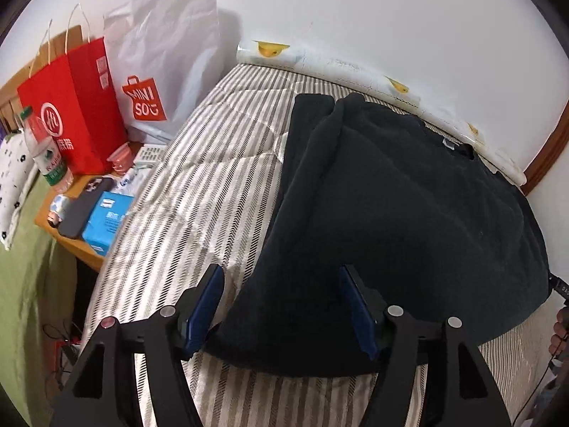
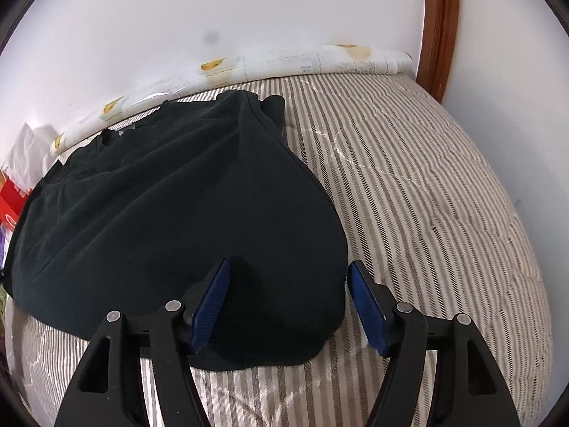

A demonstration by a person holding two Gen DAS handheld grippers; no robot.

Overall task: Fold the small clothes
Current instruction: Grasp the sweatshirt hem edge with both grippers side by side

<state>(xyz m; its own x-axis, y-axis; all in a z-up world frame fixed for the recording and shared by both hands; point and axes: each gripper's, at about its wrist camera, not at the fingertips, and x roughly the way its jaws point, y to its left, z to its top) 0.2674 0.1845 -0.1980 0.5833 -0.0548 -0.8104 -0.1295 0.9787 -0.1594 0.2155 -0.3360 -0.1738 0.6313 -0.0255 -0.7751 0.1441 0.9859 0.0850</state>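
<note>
Black shirt (image 2: 170,213) lies flat, striped bedcover (image 2: 426,195) bare rightward.

Striped quilted bed (image 1: 199,185), dark garment (image 1: 409,213) spread flat on it, reaching its far edge

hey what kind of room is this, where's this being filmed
Most likely a bedroom in a home: a dark garment lies on a bed with a striped quilt, and beside it a small wooden table holds shopping bags, a water bottle and a phone.
</note>
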